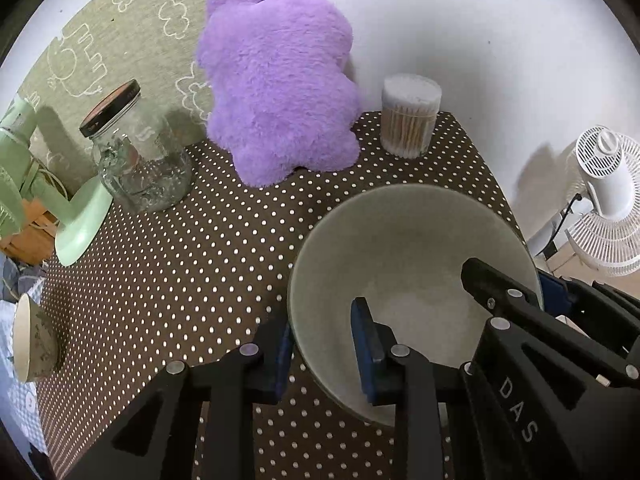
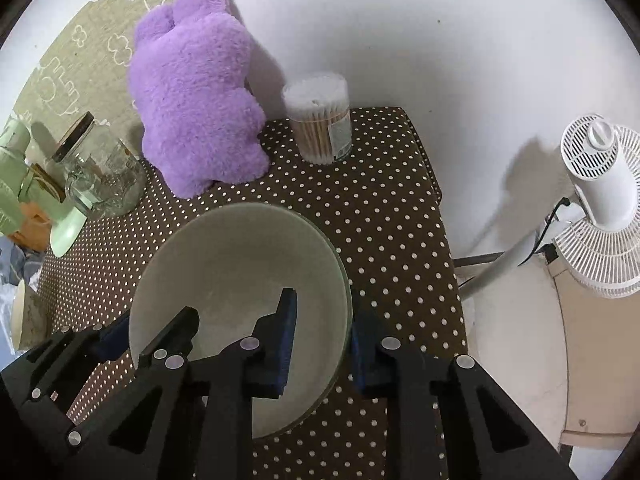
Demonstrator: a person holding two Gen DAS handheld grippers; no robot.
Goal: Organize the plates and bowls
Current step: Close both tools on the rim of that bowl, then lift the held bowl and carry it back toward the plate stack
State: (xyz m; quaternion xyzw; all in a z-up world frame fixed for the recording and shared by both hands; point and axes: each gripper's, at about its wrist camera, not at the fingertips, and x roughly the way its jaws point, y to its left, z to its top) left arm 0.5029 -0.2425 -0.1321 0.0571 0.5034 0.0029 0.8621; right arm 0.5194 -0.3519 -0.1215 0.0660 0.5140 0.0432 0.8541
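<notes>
A pale grey-green bowl [image 1: 404, 252] stands on the brown dotted tablecloth [image 1: 180, 272]; in the right wrist view [image 2: 240, 256] a second rim shows under it at the right, like a stacked bowl. My left gripper [image 1: 322, 340] straddles the bowl's near left rim, one finger outside and one inside, with a gap to the rim. My right gripper [image 2: 324, 340] straddles the right rim the same way. The right gripper [image 1: 516, 296] also shows in the left wrist view, and the left gripper [image 2: 148, 336] in the right wrist view.
A purple plush toy [image 1: 276, 80] leans on the wall at the back. A cotton swab tub [image 1: 410, 116] stands at the back right, a glass jar [image 1: 136, 152] and green lamp base [image 1: 80, 224] at the left. A paper cup [image 1: 30, 340] lies at the left edge. A white fan [image 2: 600, 200] stands off the table's right edge.
</notes>
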